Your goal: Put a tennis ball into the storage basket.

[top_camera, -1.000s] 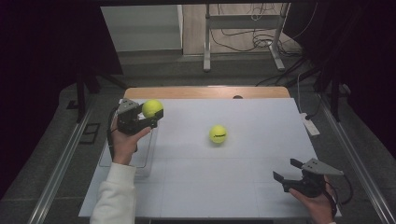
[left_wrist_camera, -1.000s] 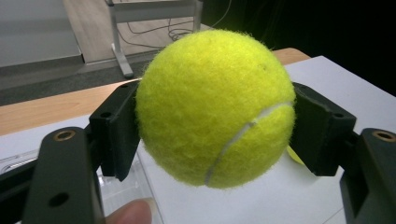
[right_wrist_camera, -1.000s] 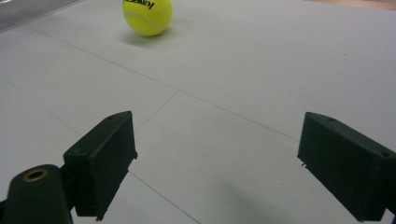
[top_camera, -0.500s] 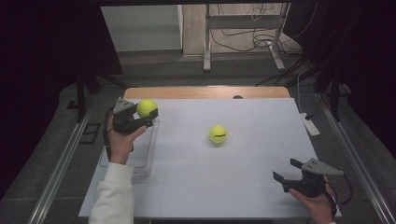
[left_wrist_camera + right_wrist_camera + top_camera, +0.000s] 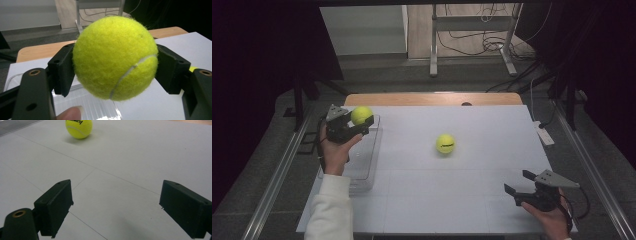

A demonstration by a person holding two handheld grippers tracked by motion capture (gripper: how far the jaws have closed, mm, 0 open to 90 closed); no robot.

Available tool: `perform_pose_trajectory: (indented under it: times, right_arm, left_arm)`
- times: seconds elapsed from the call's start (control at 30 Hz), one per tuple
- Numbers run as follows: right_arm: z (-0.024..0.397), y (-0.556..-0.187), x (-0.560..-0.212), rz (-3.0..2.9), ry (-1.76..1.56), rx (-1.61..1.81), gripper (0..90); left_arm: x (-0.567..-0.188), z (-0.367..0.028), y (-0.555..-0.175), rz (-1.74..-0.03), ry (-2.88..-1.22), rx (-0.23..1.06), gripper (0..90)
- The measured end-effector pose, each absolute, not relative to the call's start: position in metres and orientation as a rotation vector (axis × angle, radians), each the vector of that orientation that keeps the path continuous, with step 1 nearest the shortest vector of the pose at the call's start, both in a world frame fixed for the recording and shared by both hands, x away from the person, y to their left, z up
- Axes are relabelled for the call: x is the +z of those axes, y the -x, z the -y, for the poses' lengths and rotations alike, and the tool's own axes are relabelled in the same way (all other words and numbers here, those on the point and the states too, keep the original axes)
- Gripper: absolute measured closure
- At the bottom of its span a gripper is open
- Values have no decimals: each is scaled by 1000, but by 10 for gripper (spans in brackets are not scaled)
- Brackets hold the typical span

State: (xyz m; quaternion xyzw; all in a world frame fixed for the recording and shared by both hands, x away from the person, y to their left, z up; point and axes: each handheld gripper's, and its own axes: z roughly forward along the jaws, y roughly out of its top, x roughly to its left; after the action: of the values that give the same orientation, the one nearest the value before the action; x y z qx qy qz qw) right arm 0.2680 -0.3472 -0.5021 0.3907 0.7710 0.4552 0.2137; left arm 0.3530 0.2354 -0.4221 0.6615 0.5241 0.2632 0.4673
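Left hand-held gripper [image 5: 358, 122] clamps a tennis ball [image 5: 361, 115] above the clear bin [image 5: 371, 165]; right hand-held gripper [image 5: 518, 184] gapes empty, second ball [image 5: 445, 143] mid-bench [image 5: 492, 130]

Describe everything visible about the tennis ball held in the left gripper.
The held tennis ball is fuzzy yellow-green felt with a pale curved seam. The left gripper clamps it, one black jaw pressed on each side. It sits in the air above the clear plastic bin at the table's left edge, touching only the jaws.

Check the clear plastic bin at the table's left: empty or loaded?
Empty: the clear plastic bin holds nothing; the yellow tennis ball sits clamped in the left gripper above it.
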Motion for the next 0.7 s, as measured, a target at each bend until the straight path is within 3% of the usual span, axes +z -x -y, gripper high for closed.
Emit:
perform_pose_trajectory:
  times: [0.7]
  right_arm:
    - [347,-268,-502,-2140,-1079,1264,114]
  left_arm:
    - [-430,-251,-357,-1356,-1626,691,266]
